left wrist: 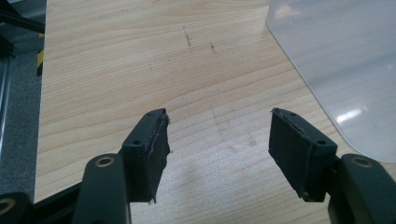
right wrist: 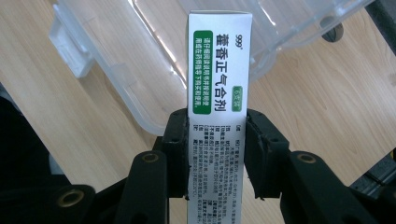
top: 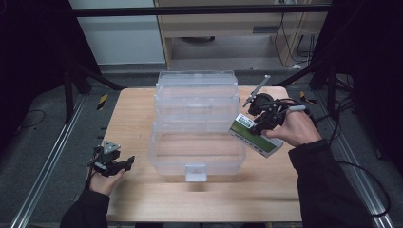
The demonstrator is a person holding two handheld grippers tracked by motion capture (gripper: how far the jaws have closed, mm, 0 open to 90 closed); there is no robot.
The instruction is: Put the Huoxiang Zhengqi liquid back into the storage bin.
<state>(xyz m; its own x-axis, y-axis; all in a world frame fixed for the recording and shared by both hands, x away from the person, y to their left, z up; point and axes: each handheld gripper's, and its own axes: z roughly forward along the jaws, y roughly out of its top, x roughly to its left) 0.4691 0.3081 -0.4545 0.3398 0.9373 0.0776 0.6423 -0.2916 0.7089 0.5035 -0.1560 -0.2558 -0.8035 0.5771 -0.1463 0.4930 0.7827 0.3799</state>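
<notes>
Where the right gripper (right wrist: 217, 154) clamps it, the medicine box (right wrist: 218, 70) is a long, slim carton of white card with sharp folded edges. A green panel with rounded corners runs along its face, bearing white characters, and fine black print covers the white stretch between the fingers (right wrist: 177, 149). Those fingers are black, blocky and flat-sided, bolted to arms with brass-ringed holes, and they press on the carton's two long sides. In the high view the carton (top: 255, 135) is held above the counter (top: 142, 109), just right of the clear storage bin (top: 197, 142) and close to its rim; whether it touches the rim I cannot tell.

That bin is a see-through plastic tub with rounded corners and thin, glossy walls. Its hinged lid (top: 197, 92) stands open behind it, ribbed in steps, and a small frosted latch tab (top: 196, 172) sticks out at the front.

Pale wood with a fine straight grain and a few dark scuffs makes up the counter. Over its near left corner the left gripper (top: 111, 161) hangs with its fingers (left wrist: 154, 149) spread wide on nothing, their dark pads rough and frayed at the edges.
</notes>
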